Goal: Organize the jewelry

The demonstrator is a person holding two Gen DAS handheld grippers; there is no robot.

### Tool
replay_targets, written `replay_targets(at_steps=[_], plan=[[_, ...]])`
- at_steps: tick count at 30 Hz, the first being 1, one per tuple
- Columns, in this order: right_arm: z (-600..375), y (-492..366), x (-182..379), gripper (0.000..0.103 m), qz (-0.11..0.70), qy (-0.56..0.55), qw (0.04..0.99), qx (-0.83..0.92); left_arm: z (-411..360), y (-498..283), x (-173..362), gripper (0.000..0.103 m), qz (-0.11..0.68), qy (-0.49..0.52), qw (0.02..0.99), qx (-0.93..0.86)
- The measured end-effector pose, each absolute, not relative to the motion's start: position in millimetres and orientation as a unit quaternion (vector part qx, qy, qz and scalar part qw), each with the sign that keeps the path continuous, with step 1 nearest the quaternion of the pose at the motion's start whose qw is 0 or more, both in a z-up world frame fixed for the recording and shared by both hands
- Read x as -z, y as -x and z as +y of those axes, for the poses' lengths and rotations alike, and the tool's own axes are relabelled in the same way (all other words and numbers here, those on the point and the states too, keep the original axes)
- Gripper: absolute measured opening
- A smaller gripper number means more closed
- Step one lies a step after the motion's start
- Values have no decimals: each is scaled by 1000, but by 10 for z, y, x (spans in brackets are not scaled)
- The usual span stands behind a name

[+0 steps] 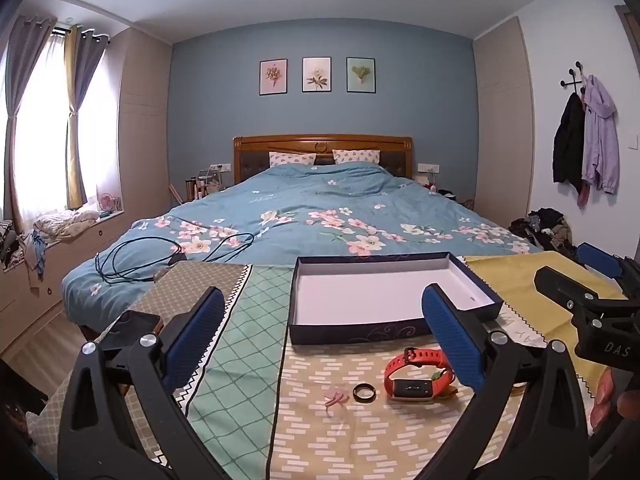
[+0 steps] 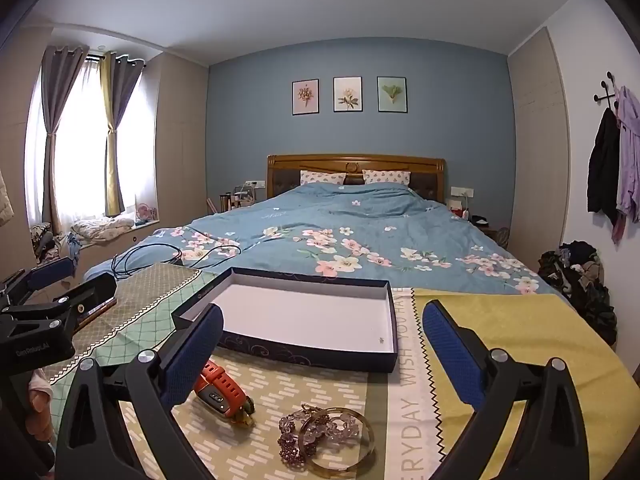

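Observation:
An open, empty dark blue box (image 1: 362, 334) with a white inside lies on the patterned cloth, also in the right wrist view as the box (image 2: 320, 354). In front of it lie a red watch (image 1: 416, 372), a black ring (image 1: 364, 393) and a small pink flower piece (image 1: 335, 399). The right wrist view shows the red watch (image 2: 220, 394), beaded bracelets (image 2: 298, 438) and a clear bangle (image 2: 344, 444). My left gripper (image 1: 324, 340) hangs open above the cloth, nothing between its blue pads. My right gripper (image 2: 322, 356) is open too, empty, over the bracelets.
A phone (image 1: 134, 328) lies at the cloth's left edge. Behind the table stands a bed with a blue floral cover (image 1: 320, 216) and black cables (image 1: 168, 252). A pile of clothes (image 2: 580, 276) sits at the right wall. A yellow cloth (image 2: 520, 336) covers the table's right part.

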State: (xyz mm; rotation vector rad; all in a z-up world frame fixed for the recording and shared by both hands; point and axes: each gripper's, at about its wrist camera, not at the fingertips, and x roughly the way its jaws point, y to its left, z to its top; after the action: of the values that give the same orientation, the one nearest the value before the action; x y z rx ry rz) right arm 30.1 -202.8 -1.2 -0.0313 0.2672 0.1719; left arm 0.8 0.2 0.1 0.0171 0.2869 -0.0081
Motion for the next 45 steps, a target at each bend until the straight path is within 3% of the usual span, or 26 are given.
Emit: replay_targets(at_steps=[45], plan=[[-2108, -200, 3, 96, 113, 12, 990, -84, -82, 71, -59, 97, 110, -7, 994, 8]])
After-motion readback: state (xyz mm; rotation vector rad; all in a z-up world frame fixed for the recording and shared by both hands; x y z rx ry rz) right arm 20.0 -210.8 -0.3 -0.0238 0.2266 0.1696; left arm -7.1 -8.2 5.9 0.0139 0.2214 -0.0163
